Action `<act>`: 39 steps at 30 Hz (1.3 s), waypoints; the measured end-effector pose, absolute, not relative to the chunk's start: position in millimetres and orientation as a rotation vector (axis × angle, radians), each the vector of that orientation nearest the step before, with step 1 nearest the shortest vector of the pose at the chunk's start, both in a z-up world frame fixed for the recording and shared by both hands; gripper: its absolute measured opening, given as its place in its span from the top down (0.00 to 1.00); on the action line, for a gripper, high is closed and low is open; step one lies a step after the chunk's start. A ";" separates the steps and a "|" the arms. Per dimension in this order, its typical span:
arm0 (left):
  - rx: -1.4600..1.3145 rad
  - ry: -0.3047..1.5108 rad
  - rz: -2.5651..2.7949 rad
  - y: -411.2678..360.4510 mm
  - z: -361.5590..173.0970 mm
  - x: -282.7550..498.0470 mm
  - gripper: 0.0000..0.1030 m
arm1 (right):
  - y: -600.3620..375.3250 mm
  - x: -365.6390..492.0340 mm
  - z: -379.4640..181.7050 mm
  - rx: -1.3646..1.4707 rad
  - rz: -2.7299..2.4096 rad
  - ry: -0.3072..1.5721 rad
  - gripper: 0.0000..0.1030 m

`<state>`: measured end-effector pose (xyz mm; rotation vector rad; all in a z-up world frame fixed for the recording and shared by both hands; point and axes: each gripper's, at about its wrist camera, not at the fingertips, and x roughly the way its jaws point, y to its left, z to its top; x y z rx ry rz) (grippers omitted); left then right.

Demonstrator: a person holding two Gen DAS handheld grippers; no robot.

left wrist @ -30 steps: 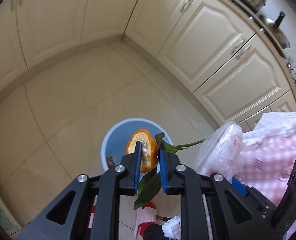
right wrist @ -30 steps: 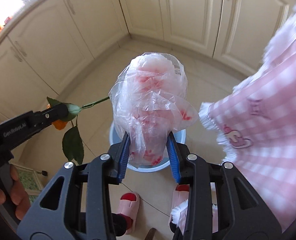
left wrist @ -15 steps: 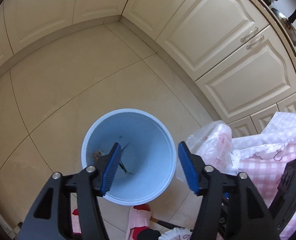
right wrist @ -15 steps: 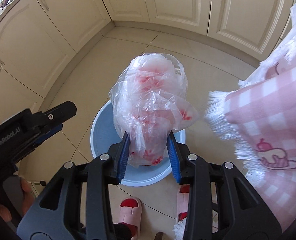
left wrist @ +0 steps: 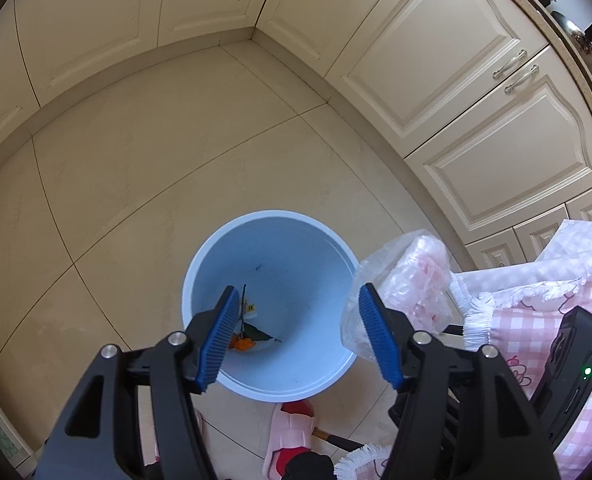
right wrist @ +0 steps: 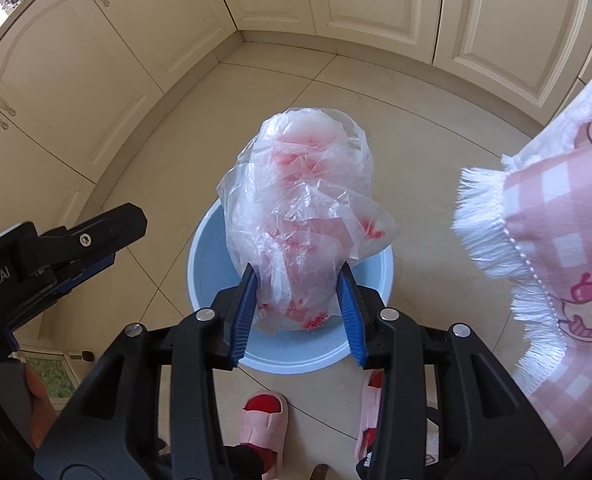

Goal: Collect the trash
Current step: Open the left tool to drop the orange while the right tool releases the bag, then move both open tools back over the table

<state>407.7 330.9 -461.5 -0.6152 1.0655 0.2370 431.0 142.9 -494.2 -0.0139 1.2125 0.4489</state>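
Now we are easing the right claw (right wrist: 298,312) apart around the crumpled plastic bag (right wrist: 300,216), keeping it centred over the blue bin (right wrist: 206,280), while the left claw (left wrist: 296,332) is hanging spread and empty above the orange peel (left wrist: 243,344) inside.

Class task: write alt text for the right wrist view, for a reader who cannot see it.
The right gripper, its jaws opening, has a crumpled clear plastic bag between its blue pads above a light blue bin on a tiled kitchen floor. The left gripper reaches in from the left.
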 end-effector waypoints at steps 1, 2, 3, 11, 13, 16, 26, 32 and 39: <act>-0.609 1.063 0.237 330.2 -460.2 407.4 0.41 | 143.7 431.3 -493.2 -0.013 0.454 1.202 0.59; -0.607 1.063 0.236 330.5 -460.6 407.2 0.41 | 144.4 430.8 -492.7 -0.013 0.457 1.197 0.57; -0.604 1.062 0.236 330.4 -460.1 407.1 0.41 | 145.1 430.4 -491.5 -0.014 0.458 1.188 0.56; -0.603 1.061 0.235 330.2 -458.8 407.2 0.41 | 144.0 428.9 -487.0 -0.027 0.437 1.163 0.48; -0.601 1.061 0.234 330.4 -458.3 407.0 0.41 | 142.3 429.5 -486.9 -0.023 0.432 1.165 0.48; -0.601 1.061 0.236 330.5 -457.7 406.6 0.41 | 140.7 429.5 -486.4 -0.021 0.428 1.167 0.48; -0.555 1.046 0.231 329.7 -438.2 399.7 0.41 | 137.8 419.2 -467.0 -0.057 0.394 1.129 0.48; -0.471 0.979 0.245 319.4 -392.1 358.6 0.41 | 133.9 376.0 -410.3 -0.174 0.386 1.027 0.48; -0.429 0.804 0.193 278.4 -291.2 287.1 0.41 | 96.3 308.2 -296.6 -0.165 0.378 0.850 0.46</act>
